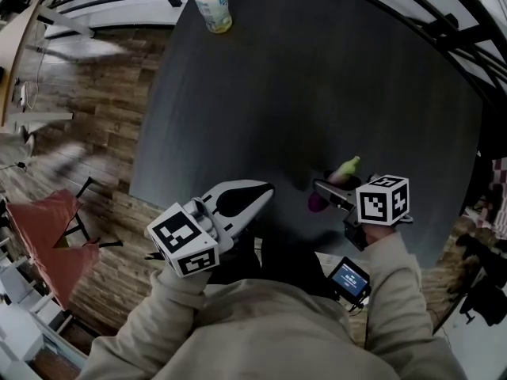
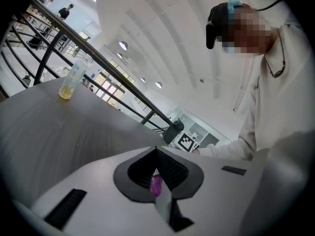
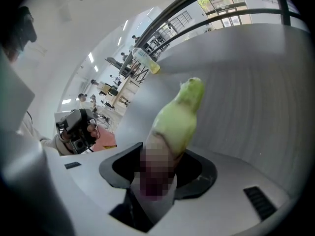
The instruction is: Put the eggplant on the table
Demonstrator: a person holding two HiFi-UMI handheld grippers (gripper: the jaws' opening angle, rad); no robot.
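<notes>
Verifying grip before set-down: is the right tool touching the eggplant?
Touching. In the right gripper view the jaws of the right tool clamp the eggplant by its purple end, green cap poking forward.

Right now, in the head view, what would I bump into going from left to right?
Red thing on the floor → left gripper → eggplant, clamped in the right gripper. The bottle is left out: it lines up beyond the left gripper.
</notes>
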